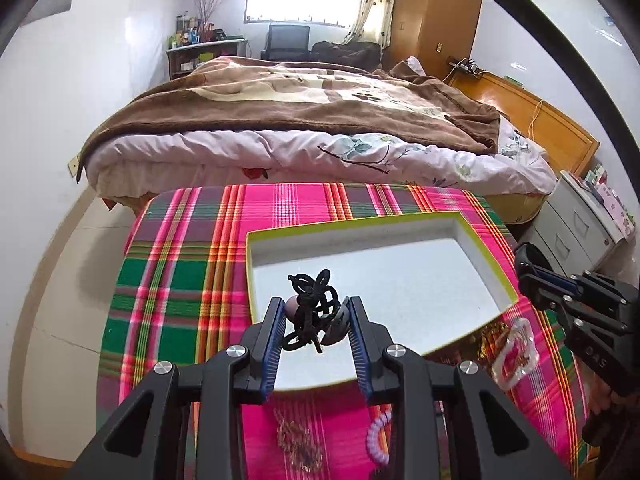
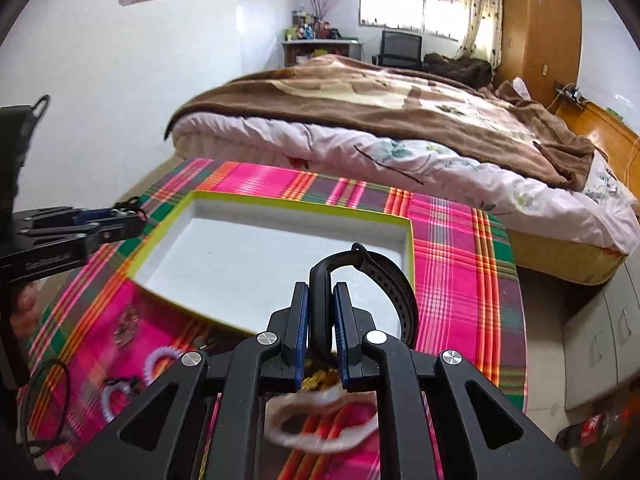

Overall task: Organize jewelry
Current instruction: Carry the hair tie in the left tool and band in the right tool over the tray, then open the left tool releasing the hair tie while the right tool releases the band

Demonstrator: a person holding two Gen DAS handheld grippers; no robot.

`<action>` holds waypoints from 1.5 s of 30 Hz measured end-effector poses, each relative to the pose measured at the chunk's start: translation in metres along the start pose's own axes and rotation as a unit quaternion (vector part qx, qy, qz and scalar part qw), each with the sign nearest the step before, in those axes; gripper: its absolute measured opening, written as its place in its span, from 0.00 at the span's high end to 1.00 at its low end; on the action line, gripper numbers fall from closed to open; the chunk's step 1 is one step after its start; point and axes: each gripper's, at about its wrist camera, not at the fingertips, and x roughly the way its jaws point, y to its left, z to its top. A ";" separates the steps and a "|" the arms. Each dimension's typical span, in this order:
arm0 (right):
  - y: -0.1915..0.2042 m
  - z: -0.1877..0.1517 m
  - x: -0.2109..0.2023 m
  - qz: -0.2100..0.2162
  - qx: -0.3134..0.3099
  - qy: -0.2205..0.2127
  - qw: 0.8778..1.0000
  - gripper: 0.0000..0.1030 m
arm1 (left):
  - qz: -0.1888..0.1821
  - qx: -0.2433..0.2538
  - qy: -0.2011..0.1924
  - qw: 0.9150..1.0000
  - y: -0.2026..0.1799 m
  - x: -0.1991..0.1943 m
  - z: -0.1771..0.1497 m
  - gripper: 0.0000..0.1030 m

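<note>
Between right gripper (image 2: 320, 312) jaws, black watch (image 2: 384, 280) (strap arching forward)

Left wrist view. The left gripper (image 1: 318, 322) holds a tangle of black cord with beads (image 1: 314, 312) between its blue-padded fingers (image 1: 276, 344), above the near edge of a shallow white tray (image 1: 460, 226) with a yellow-green rim. The tray lies on the plaid-covered tabletop (image 1: 180, 272). At 4 o'clock lies a clear bracelet (image 1: 514, 354); at 6 o'clock, a lilac coil band (image 1: 376, 438). The right gripper (image 1: 532, 268) enters at 3 o'clock. A bed (image 1: 280, 120) fills 12 o'clock.
</note>
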 end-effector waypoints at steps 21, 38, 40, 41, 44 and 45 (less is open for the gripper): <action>-0.014 0.018 0.093 -0.029 -0.035 0.102 0.994 0.88 | 0.015 0.008 0.084 0.996 -0.002 0.102 0.003 0.69; -0.014 0.023 0.105 -0.033 -0.034 0.115 0.992 0.86 | 0.015 0.009 0.085 0.996 -0.001 0.106 0.006 0.54; -0.015 0.023 0.103 -0.026 -0.029 0.113 0.993 0.83 | 0.011 0.011 0.086 0.996 -0.002 0.105 0.005 0.50; -0.015 0.023 0.101 -0.026 -0.028 0.110 0.993 0.82 | 0.011 0.011 0.086 0.996 -0.002 0.104 0.005 0.49; -0.015 0.024 0.097 -0.025 -0.027 0.103 0.994 0.73 | 0.016 0.011 0.081 0.996 -0.003 0.101 0.005 0.43; -0.015 0.025 0.095 -0.023 -0.026 0.100 0.994 0.67 | 0.016 0.011 0.081 0.997 -0.003 0.100 0.005 0.41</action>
